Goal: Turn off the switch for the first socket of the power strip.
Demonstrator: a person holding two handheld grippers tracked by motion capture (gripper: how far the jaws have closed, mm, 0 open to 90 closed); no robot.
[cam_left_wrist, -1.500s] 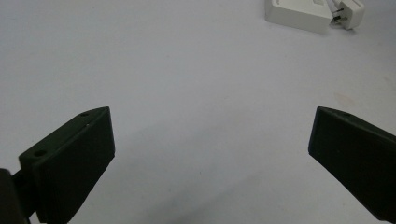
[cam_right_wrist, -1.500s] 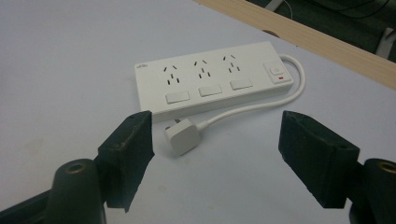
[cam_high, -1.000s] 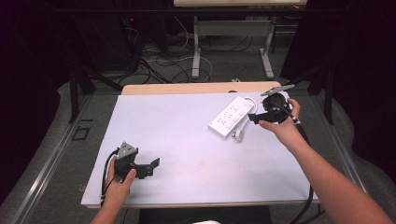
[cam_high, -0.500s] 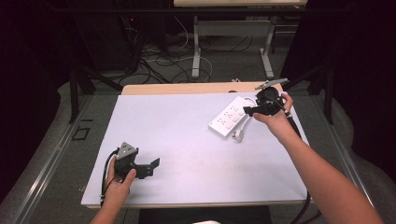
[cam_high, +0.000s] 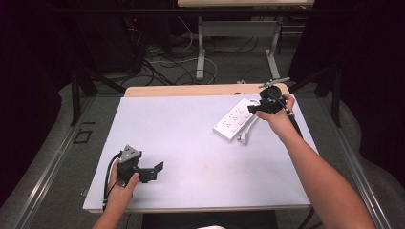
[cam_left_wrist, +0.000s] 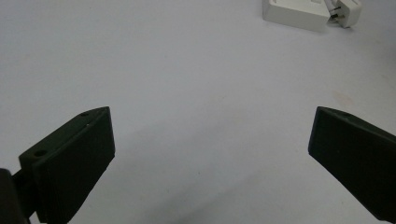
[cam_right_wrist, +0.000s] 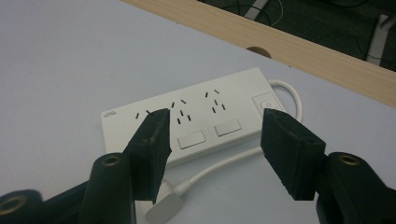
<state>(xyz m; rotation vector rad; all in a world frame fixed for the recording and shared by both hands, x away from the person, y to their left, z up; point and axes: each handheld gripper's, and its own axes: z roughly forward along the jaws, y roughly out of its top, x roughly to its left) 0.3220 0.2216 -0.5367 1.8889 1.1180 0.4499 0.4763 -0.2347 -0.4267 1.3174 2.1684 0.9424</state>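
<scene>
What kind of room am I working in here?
Probably a lab or recording workspace, not a home: a table under a plain white mat, loose cables on the floor behind it, dark surroundings, and one white power strip as test piece.

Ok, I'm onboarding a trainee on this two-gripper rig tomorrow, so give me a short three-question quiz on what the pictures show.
1. True or false: the right gripper has already clamped the white power strip.
2. Where does the strip's plug lie? A) pushed into one of the strip's sockets B) loose on the white table top beside the strip C) between the left gripper's jaws
3. What is between the jaws of the left gripper?

Key
1. False: its jaws have just been closing, yet they stand apart over the strip, with no contact visible.
2. B
3. Nothing; they stand wide apart over bare table.
</scene>
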